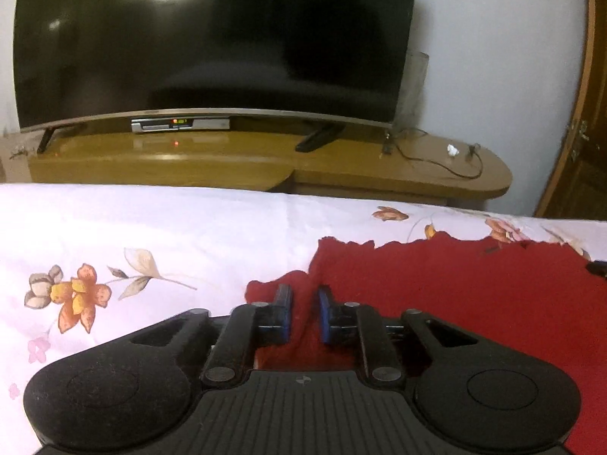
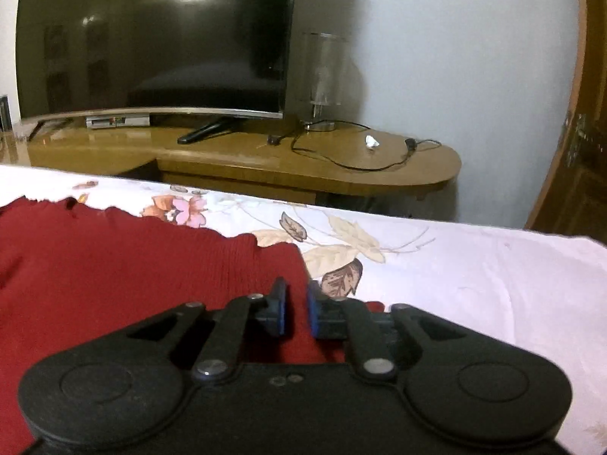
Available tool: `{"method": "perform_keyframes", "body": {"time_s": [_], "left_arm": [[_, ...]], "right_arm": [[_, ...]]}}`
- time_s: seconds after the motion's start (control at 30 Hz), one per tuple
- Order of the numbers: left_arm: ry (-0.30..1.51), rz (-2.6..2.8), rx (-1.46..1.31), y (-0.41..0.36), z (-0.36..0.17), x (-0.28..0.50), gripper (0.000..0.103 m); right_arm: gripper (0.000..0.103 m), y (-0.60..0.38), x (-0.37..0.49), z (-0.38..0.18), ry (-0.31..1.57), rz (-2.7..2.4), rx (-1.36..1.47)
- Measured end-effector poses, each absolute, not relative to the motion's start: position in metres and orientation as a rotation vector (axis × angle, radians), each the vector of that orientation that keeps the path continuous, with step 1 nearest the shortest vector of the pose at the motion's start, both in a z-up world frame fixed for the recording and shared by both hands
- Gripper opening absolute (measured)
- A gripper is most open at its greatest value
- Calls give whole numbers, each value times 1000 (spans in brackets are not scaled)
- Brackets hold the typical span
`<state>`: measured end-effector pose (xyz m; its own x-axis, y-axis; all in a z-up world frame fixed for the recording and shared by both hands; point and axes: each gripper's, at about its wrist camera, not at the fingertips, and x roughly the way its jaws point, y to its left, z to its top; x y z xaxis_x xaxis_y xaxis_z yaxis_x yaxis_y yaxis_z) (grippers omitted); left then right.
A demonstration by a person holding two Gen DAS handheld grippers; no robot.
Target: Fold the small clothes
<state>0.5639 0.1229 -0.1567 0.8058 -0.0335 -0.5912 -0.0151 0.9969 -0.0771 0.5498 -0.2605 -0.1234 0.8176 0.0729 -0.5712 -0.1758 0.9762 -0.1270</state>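
A dark red ribbed knit garment (image 1: 436, 295) is seen lying flat on a white bedsheet printed with orange and pink flowers (image 1: 132, 235). Its long axis is judged to run side to side, from one gripper to the other. The black left gripper with blue pads (image 1: 303, 313) is placed at the garment's left edge, with cloth spreading away toward 2 o'clock. The black right gripper with blue pads (image 2: 296, 309) is placed at the right edge, with cloth spreading toward 10 o'clock.

Each pair of jaws is narrowed to a slim gap with red cloth seen between the pads; a pinch on the near corners seems likely, though whether the fabric is truly clamped cannot be told. Neither hand is nearer the work: each is at its own corner.

A fold would be expected to carry the near edge toward 12 o'clock, onto the ragged far edge. Nothing is seen lying on the garment in that path. Beyond the bed at 12 o'clock stand a wooden cabinet (image 2: 341, 167), a large dark television (image 1: 212, 38), a glass-shaded lamp (image 2: 322, 72) and a loose black cable (image 2: 360, 167), all well apart.
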Motion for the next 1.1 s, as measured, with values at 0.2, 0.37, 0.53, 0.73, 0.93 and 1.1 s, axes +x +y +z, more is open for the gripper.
{"method": "perform_keyframes", "body": {"time_s": [0.2,0.37,0.53,0.73,0.93,1.1], "left_arm": [[505,72,-172,148,-128,516,79],[491,-193,-102,82,-107,507,78],[670,-133,34,58,-149,519,79],[655,-21,-136,156,-162,470,94],[616,-8,-134,155,-153,463,93],[525,-51,-253,166,-125,445,64]], "right_arm": [[53,-273,512,-96,457,116,-100],[48,-232,482,-85,488,398,-75],[49,-172,495,-113,637,436,-185],[49,-273,474,-119,609,281,-217],[49,-295,463,-108,595,251,-136],[49,-311,435,-93,499,194,-31]]}}
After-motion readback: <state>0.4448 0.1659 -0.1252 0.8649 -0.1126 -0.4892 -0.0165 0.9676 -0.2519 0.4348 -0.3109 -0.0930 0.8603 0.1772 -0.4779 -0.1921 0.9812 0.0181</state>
